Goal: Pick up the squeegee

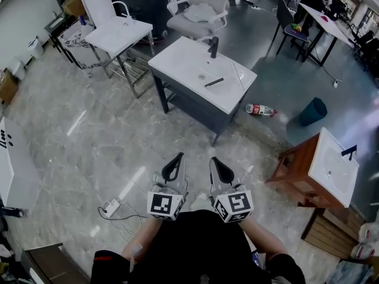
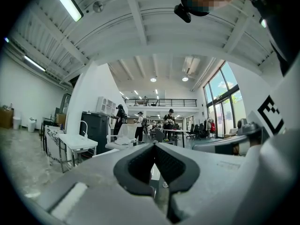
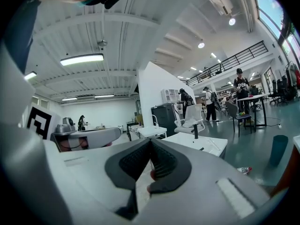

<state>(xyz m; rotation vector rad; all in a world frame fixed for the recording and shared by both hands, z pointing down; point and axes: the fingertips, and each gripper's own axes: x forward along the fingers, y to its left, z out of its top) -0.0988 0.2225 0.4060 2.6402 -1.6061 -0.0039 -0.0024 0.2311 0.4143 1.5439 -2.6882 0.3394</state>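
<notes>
Left claw (image 1: 179, 156): we are holding it fully closed and level, jaws meeting at the tips, nothing between them.
Right claw (image 1: 214, 159): we are holding it just beside the left one, jaws also pressed together and gripping nothing.
Squeegee (image 1: 214, 82): it is lying flat on the white bench (image 1: 177, 64), straight ahead of the right claw and well apart from both, with open floor between.
Faucet (image 1: 213, 47): it is standing upright on the bench, just beyond the squeegee.
Bottle (image 1: 260, 109): it is lying on the floor, ahead and right of the right claw, near the bench's corner.
Power strip (image 1: 111, 206): it is lying on the floor, left of the left claw.
</notes>
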